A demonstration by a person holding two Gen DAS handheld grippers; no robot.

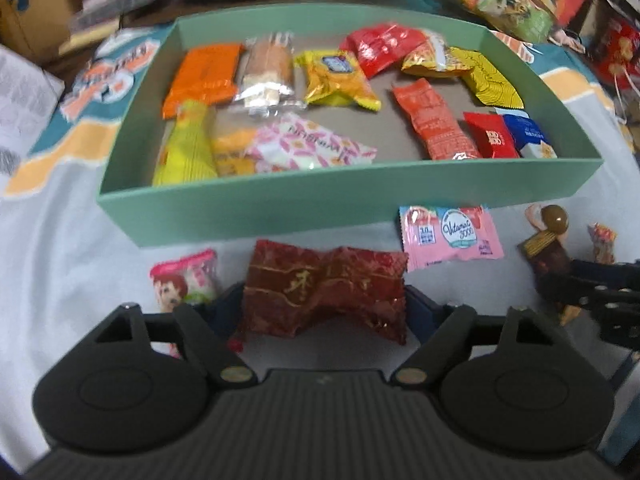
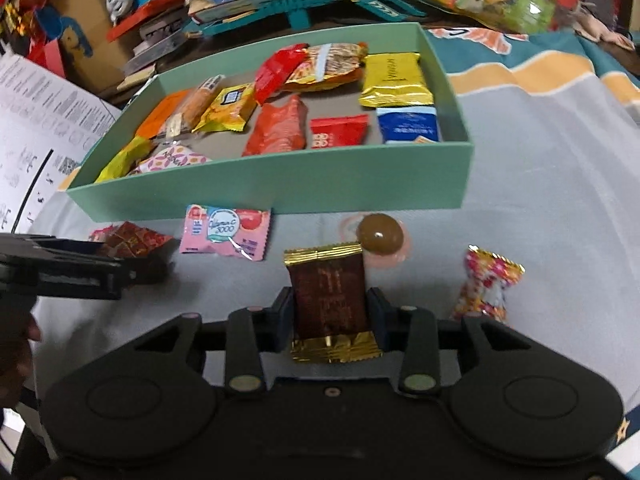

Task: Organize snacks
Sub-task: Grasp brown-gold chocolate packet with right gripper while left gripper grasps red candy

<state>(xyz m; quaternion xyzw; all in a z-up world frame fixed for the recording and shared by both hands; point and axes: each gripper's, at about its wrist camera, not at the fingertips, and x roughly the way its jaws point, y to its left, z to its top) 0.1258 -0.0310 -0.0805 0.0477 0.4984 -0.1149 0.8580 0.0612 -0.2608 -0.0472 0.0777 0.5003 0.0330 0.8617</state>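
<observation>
- Left wrist view: the left gripper (image 1: 324, 304) is down over the dark red crinkled foil snack packet (image 1: 324, 296), which lies on the pale cloth (image 1: 72, 264) just in front of the near wall of the mint-green cardboard box (image 1: 304, 204)
- Its jaws stand wide, one at each end of the packet, and look to be right against the ends; I can't tell whether they press yet
- That packet lies crosswise, so taking it end to end looks like the sensible grip
- A pink flat vitamin sachet (image 1: 450, 236) lies close by on the packet's right, near the box wall, untouched
- Right wrist view: the right gripper (image 2: 331, 312) has its jaws drawn in narrow on the brown packet with gold crimped ends (image 2: 330, 304), pads against both long sides; that reads as a firm hold
- The packet lies on the cloth, in front of the box's near wall
- The box already holds many wrapped snacks, so both packets look bound for it
</observation>
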